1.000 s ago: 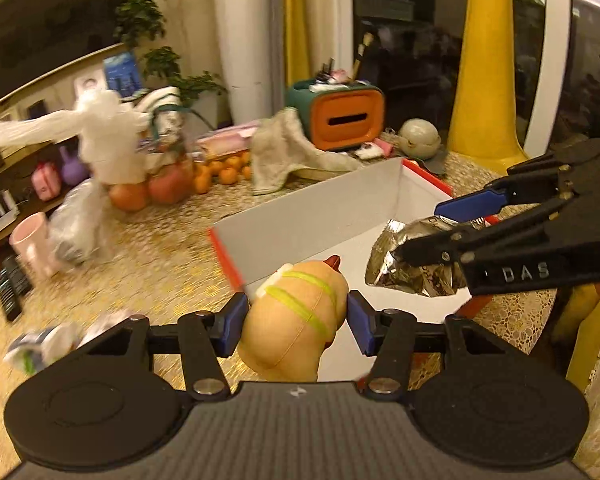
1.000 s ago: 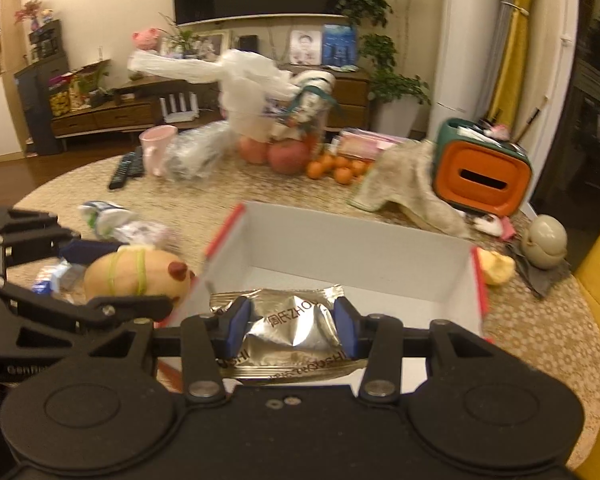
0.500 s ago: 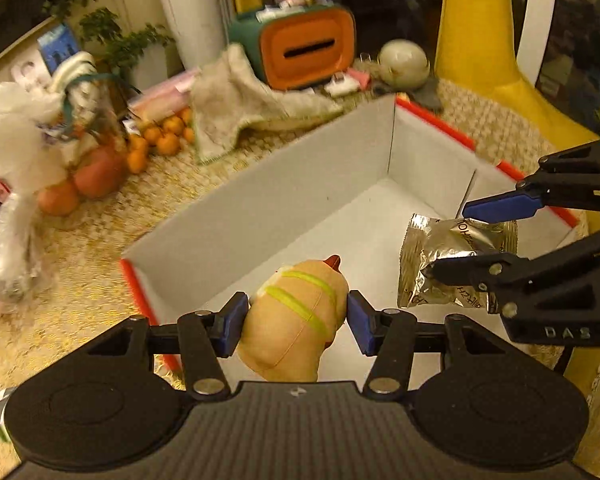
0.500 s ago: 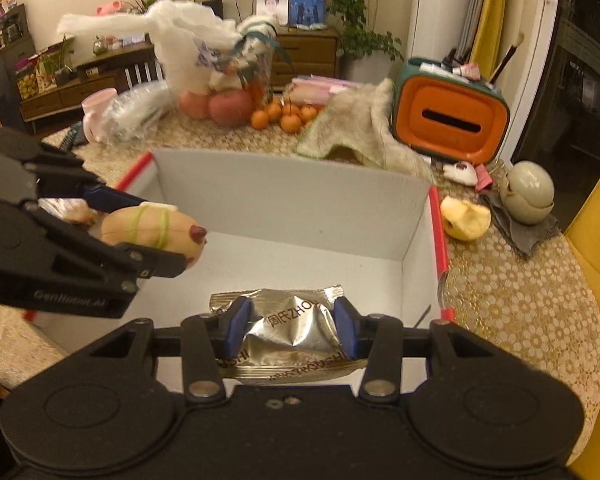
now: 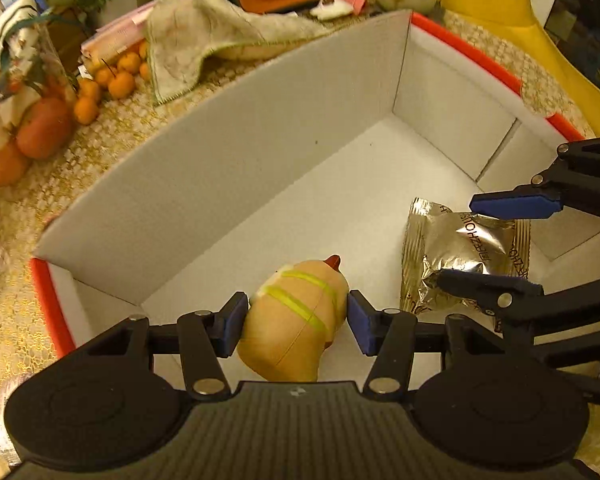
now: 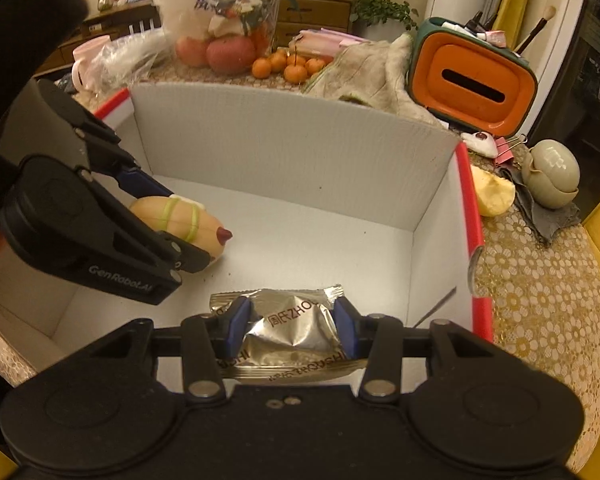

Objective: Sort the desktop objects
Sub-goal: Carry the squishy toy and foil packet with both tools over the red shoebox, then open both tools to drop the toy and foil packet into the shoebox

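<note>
A white cardboard box (image 5: 228,168) with red outer edges lies open below both grippers; its far wall (image 6: 292,148) faces the right wrist view. My left gripper (image 5: 296,320) is shut on a tan plush toy (image 5: 296,320) with yellow-green bands and a red tip, held inside the box near its floor. The same plush toy (image 6: 176,216) shows at left in the right wrist view, clamped by the left gripper (image 6: 168,224). My right gripper (image 6: 292,330) is shut on a silver foil snack packet (image 6: 288,328), also low inside the box. That snack packet (image 5: 460,252) appears between the right gripper (image 5: 488,240) pads.
Around the box on the patterned tablecloth (image 6: 540,300): an orange-and-green tissue box (image 6: 472,84), a crumpled towel (image 6: 364,72), small oranges (image 6: 288,66), apples in a bag (image 6: 224,48), a cut apple (image 6: 492,196), a round ceramic pot (image 6: 552,172), a yellow chair (image 5: 540,48).
Both grippers have come down from above the box rim into the box, each keeping its object. The left gripper has tipped more steeply downward.
</note>
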Motion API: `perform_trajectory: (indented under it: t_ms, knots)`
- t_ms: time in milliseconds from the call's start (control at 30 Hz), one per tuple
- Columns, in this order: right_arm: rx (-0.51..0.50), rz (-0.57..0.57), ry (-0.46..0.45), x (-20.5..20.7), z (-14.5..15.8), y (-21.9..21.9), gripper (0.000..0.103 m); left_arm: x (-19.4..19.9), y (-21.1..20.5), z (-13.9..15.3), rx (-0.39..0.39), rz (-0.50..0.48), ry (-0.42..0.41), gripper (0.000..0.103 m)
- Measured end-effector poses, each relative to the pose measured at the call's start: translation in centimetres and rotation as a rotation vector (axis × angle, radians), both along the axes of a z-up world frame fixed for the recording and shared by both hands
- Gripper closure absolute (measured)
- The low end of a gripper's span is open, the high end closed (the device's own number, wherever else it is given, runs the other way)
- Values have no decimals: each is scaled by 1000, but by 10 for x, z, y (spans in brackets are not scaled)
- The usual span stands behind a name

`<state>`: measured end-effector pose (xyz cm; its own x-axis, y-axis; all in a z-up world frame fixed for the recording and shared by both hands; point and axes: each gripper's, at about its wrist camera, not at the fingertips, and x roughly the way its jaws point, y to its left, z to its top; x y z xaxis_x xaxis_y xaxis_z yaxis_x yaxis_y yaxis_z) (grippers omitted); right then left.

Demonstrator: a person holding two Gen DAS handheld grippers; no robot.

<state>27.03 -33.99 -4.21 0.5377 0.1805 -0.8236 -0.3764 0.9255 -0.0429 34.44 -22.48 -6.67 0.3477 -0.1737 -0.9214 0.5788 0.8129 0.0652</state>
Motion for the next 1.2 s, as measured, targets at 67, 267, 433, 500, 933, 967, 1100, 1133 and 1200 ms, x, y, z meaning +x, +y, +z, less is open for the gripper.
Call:
perform_trajectory:
  t_ms: [67,267,433,500,933,967,1100,1133,1200]
  knots:
    - [-9,2,3,1,-3,1,59,2,-1,-4,8,1,11,50]
    - [-29,14,14,1,-4,3,58,5,0,-8,11,4,44,44]
    - [-33,13,38,1,-6,3,55,6,4,-6,-4,25,41,35]
    - [-34,7,34,0,-5,2,53,4,7,-1,-25,31,31,28]
    - [0,20,-30,-23,31,3,41,-33,27,49,-129,33,-56,26]
    - [2,22,-36,-26,35,3,41,-37,29,53,-135,31,-64,26]
    - [22,28,-64,-40,52,5,40,-56,41,71,-155,35,-102,26]
    - [27,30,-72,-43,56,6,40,-61,44,75,-162,38,-110,26]
    - [40,35,-86,-51,64,8,40,-71,51,84,-173,45,-131,26]
